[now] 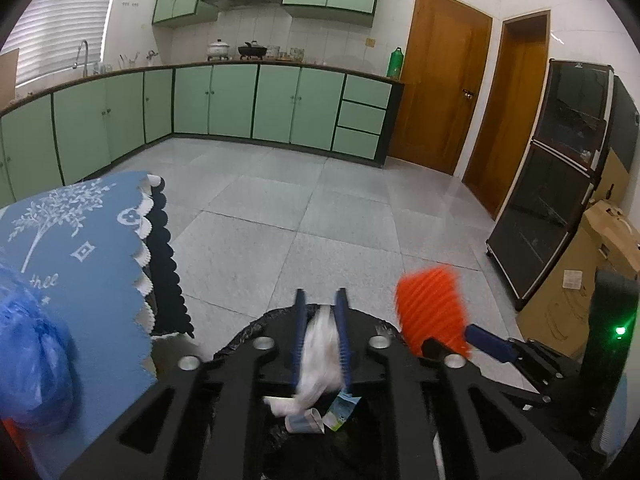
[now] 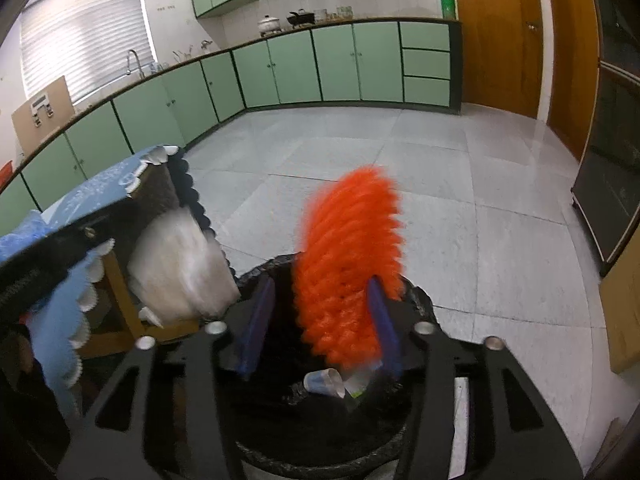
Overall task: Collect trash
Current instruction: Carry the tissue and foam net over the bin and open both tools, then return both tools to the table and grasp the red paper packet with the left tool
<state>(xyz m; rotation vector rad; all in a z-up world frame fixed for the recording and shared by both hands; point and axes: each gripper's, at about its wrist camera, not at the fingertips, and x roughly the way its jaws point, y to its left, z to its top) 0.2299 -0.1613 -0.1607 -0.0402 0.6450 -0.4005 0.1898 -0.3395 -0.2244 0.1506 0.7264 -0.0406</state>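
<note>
Orange mesh wad (image 2: 348, 268) loose between spread right hand-held gripper (image 2: 320, 320) jaws, over bin (image 2: 420, 300) | white tissue (image 1: 322, 356) between left hand-held gripper (image 1: 322, 340) jaws, barely parted | cup (image 2: 324, 382) binned | both drops pending

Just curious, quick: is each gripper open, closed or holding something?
Left gripper: white tissue between its jaws; gripped or loose cannot be told.
Right gripper: open; orange frilly item leans on one finger.

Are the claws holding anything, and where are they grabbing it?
The white paper sits by its middle between the left claw's fingers; whether pinched cannot be told. The right claw is open: the orange ruffled thing only leans on one finger.
</note>
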